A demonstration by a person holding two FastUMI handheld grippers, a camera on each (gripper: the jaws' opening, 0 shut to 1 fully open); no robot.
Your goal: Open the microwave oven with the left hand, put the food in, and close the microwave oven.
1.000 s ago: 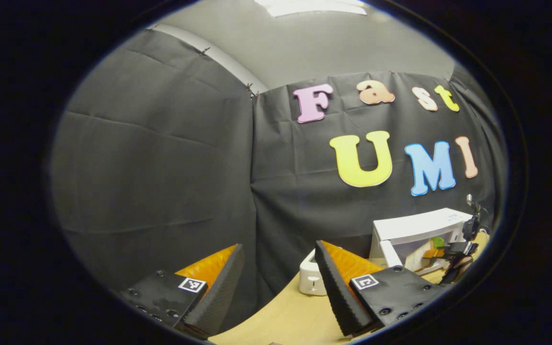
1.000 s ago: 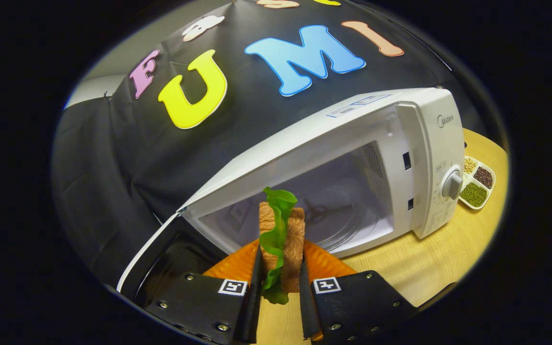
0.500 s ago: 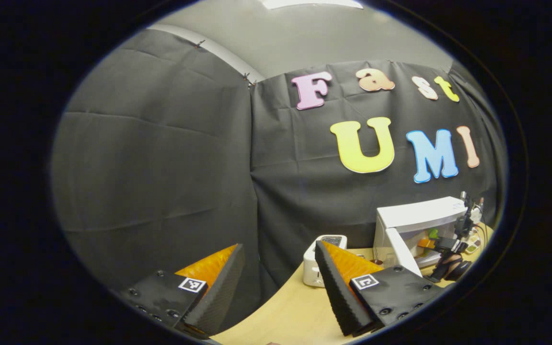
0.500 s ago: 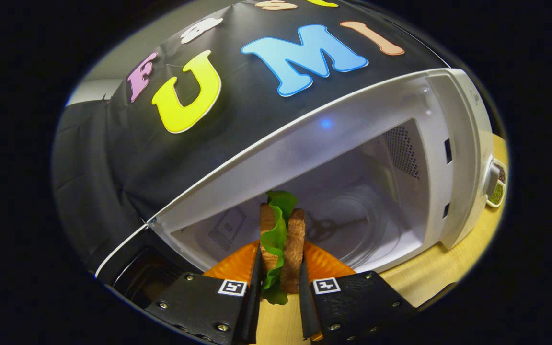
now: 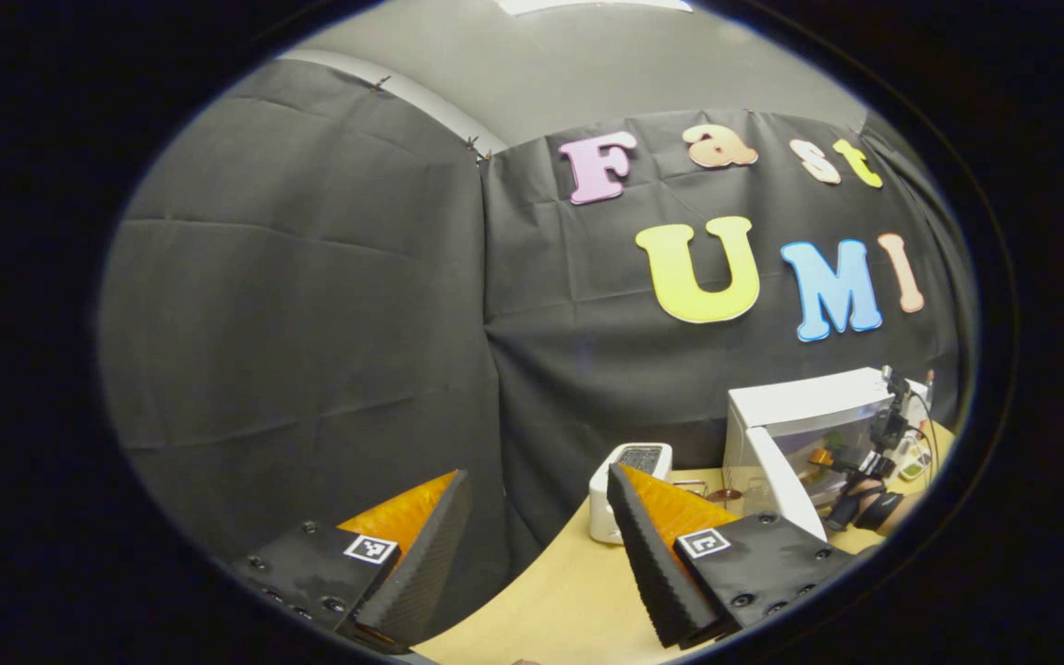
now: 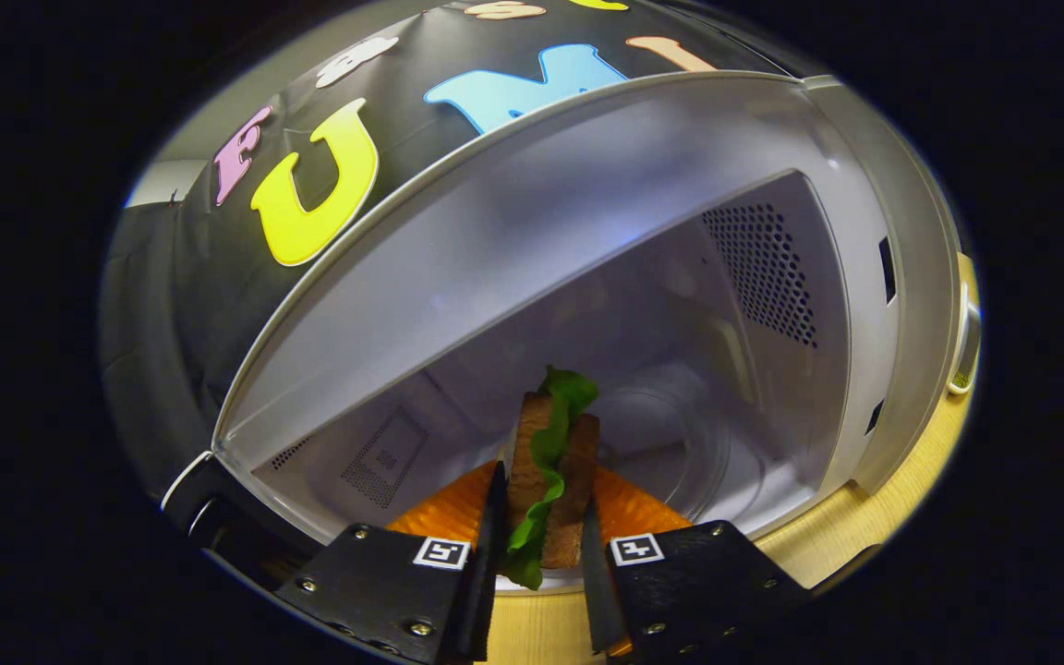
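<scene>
The right gripper (image 6: 539, 503) is clamped on the sandwich (image 6: 550, 480), which stands upright at the open mouth of the microwave oven (image 6: 772, 277). The left gripper (image 5: 532, 526) has its fingers apart, empty, over the left edge of the desk (image 5: 569, 600), well apart from the oven.

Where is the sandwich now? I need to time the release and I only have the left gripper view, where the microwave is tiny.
Observer: In the right gripper view the right gripper is shut on the sandwich, held on edge at the microwave mouth.
Operator: Is the cavity free?
Observer: Yes, the glass turntable looks bare.
Operator: Is the door out of the way?
Observer: It is swung open to the left; its edge sits clear of the fingers.
</scene>
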